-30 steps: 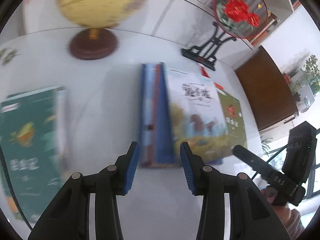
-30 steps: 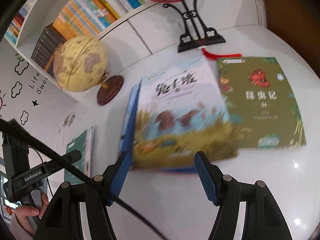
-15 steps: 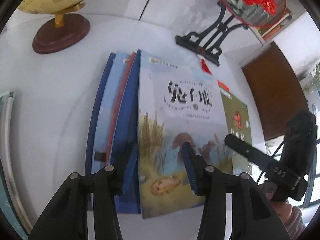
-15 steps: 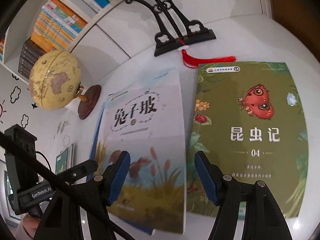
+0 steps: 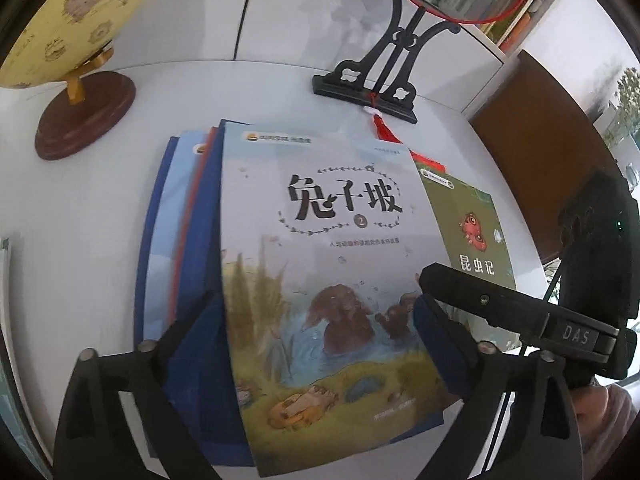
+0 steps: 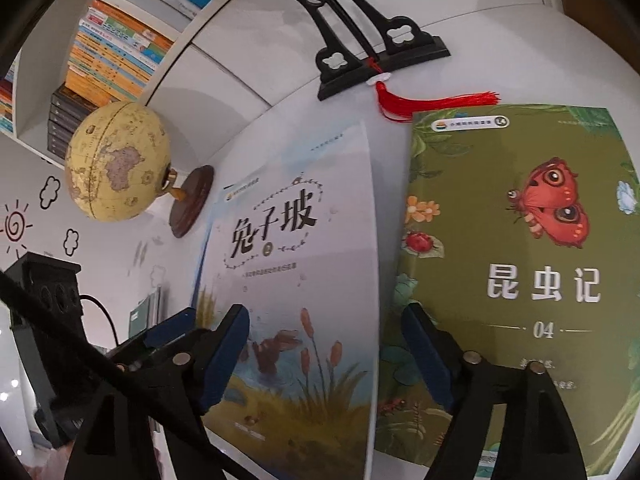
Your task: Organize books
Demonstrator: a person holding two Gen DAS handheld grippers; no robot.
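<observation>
Several blue books (image 5: 180, 280) under the rabbit book (image 5: 340, 280) only from left; both tongs (image 5: 320, 320) (image 6: 324, 344) opening, empty.

Bright, even light; fisheye-warped, dark corners, slight blur.

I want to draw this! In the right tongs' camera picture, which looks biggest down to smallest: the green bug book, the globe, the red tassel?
1. Green bug book, biggest by far, though it lies nearest the camera.
2. Globe, farther back.
3. Red tassel, smallest.
</observation>
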